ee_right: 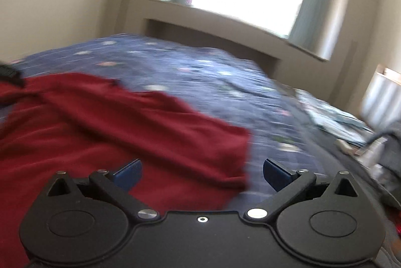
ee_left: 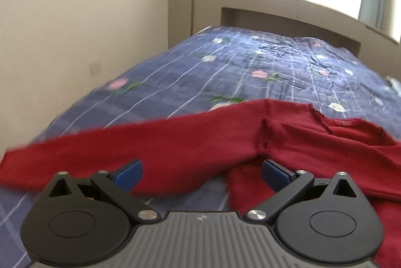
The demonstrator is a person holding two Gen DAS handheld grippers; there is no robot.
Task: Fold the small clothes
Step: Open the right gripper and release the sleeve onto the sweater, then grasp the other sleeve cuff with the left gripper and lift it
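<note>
Right now, through the left wrist camera, the left hand-held gripper (ee_left: pixel 202 174) is hovering with its blue pads (ee_left: pixel 129 174) spread wide and gripping nothing, just above the red top (ee_left: pixel 205 142). That garment is lying flat on the bed (ee_left: pixel 225 62), one long sleeve (ee_left: pixel 87 155) stretching out toward the left edge of the view and the neckline (ee_left: pixel 333 122) with its label showing on the right. Spread out like this, it is probably being readied for a sleeve fold, and the wide jaws suggest the cloth is lying free rather than being carried.

Through the right wrist camera, which is blurring heavily, the right hand-held gripper (ee_right: pixel 202 174) is likewise standing wide apart and empty, its pads touching no cloth. It is hanging over the right-hand border of the red top (ee_right: pixel 125 130), where the fabric is ending against the blue patterned cover of the bed (ee_right: pixel 200 67). Some loose items are lying at the far right, too smeared to name.

No basket, box or other container is showing in either view, so nothing is sitting inside anything
</note>
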